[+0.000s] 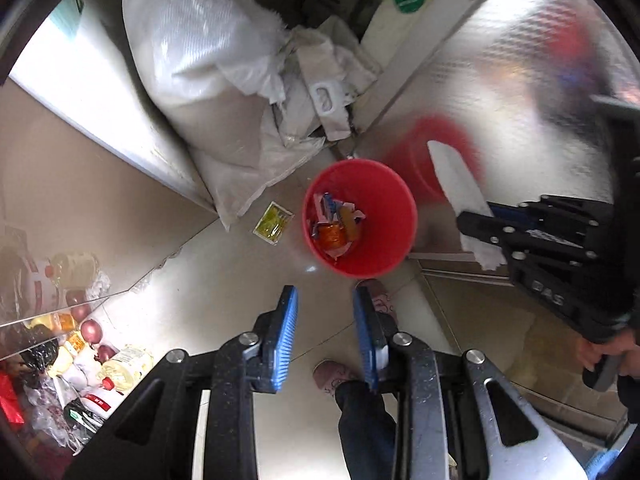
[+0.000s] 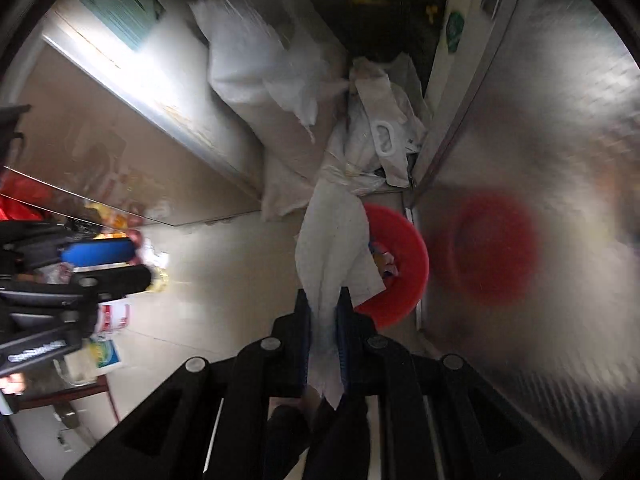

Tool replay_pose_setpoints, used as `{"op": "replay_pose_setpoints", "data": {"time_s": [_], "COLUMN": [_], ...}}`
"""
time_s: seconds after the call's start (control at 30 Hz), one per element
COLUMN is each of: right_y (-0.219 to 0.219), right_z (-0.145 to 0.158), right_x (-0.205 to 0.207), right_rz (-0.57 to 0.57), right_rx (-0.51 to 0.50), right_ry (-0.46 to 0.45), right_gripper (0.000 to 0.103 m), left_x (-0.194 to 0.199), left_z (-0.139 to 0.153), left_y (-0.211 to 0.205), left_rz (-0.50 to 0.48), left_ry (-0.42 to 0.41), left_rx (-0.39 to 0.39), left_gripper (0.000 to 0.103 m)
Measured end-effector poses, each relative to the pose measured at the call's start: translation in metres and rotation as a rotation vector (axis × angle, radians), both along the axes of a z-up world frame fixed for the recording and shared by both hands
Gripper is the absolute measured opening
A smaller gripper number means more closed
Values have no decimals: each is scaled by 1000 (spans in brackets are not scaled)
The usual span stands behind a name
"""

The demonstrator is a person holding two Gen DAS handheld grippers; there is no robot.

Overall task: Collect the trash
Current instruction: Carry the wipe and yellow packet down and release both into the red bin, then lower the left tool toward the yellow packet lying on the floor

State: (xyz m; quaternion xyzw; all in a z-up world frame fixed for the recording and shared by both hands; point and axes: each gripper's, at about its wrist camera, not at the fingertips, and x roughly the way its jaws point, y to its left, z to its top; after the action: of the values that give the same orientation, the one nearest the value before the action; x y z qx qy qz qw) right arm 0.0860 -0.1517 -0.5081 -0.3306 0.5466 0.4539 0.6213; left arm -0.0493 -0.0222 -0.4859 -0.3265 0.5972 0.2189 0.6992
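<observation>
Red bin (image 1: 360, 218) sits on the tiled floor (image 1: 224, 280), round, tapered, open top, tucked into the corner just beside a stainless cabinet front (image 1: 520, 80) that mirrors it as a red smear. Inside: a small heap of crumpled wrappers (image 1: 335, 229), orange, blue and white.

Yellow sachet (image 1: 273, 224) lies flat on the floor just left of the bin, apart from it, near the foot of a white woven sack (image 1: 200, 72).

White paper towel (image 2: 334, 256): long, creased, hanging limp. Right gripper (image 2: 323, 312) is clenched on its one end, blue pads nearly together with the sheet pinched between. In the right wrist view the free end drapes across the bin's near rim; whether it actually touches the rim I can't tell, frame is motion-blurred.

Left gripper (image 1: 325, 322) points down at the floor just short of the bin, jaws parted a little, blue ribbed pads (image 1: 286, 332) with nothing between them and touching nothing. Person's pink shoes (image 1: 340, 374) show under it.

Shelf clutter of bottles and onions (image 1: 92, 344) at far left, well apart from the bin.
</observation>
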Motion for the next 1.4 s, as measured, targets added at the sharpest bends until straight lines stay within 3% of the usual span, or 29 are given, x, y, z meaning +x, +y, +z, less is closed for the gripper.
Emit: {"op": "replay_pose_setpoints", "data": {"time_s": [0.1,0.23,0.3,0.37,0.43,0.5,0.57,0.7,0.87,1.0,1.17,1.23,1.4], "right_y": [-1,-8,-11,-15,-19,-22,-25,-29,-37,-49,-61,-66,-76], "right_z": [-34,-49,-51,-53,-51,-50,-46,-44,-60,-76,-123,-147,-202], "right_x": [7,9,11,12,14,17,16,14,10,6,9,15,36], "right_rz": [17,24,27,19,7,-19,-40,-95,-237,-368,-449,-478,-545], "right_rx": [-23,-43,-40,-39,-31,-32,-28,-28,-91,-128,-169,-158,-181], "right_ry": [-11,6,19,-1,2,0,5,6,24,-6,-46,-42,-32], "right_gripper": [12,15,28,52,62,79,83,90,92,92,92,92,90], "left_x": [-2,-7,-9,-13,-17,-21,-25,-36,-48,-60,-71,-72,-72], "left_z": [-14,-24,-31,-33,-36,-35,-35,-35,-60,-89,-159,-192,-266], "left_y": [0,-2,-3,-4,-4,-5,-7,-10,-7,-4,3,6,2], "left_rz": [9,23,29,35,47,57,61,63,21,-40,-73,-84,-149], "left_ry": [16,28,33,38,39,42,56,29,19,-28,-58,-57,-40], "left_rx": [-6,-13,-18,-20,-25,-25,-21,-13,-11,15,48,64,96], "left_gripper": [26,26,26,26,26,26,26,26,28,40,57,69,87]}}
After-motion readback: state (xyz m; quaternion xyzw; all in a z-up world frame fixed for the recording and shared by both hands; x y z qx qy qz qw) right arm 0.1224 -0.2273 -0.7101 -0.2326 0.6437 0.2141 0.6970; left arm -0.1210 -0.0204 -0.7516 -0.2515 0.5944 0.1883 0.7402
